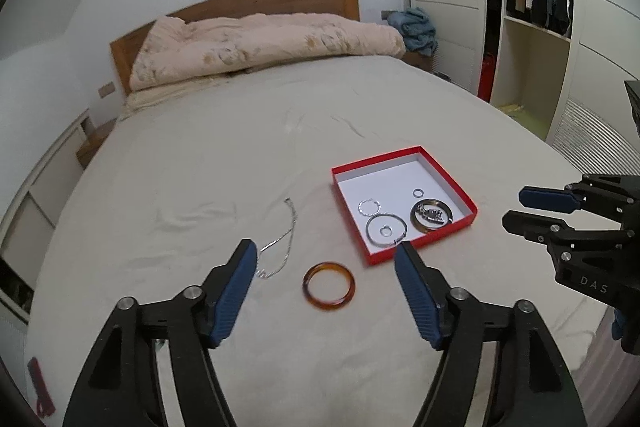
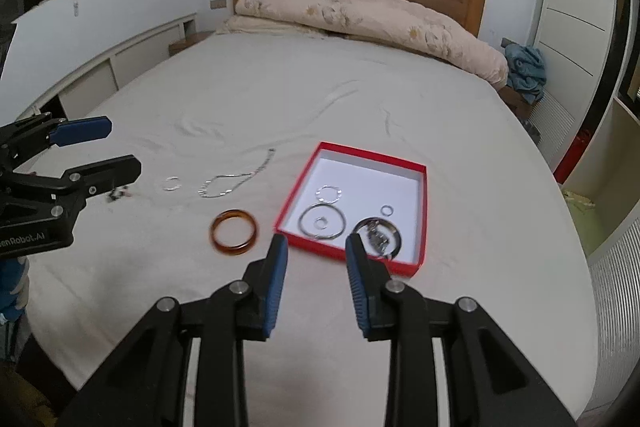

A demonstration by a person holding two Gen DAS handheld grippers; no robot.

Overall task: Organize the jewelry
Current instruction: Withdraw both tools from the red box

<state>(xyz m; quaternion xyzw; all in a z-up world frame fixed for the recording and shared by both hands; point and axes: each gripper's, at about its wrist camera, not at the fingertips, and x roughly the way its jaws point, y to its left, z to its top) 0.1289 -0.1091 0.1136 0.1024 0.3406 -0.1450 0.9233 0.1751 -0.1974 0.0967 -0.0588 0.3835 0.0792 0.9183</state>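
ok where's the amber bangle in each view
Left wrist view: the amber bangle lies on the bed sheet, lower centre, between the open fingers of the left hand-held gripper.
Right wrist view: the bangle sits left of centre, left of the right hand-held gripper.
Shared landmark: the red box, just right of the bangle in both views; the silver chain lies on the bangle's other side.
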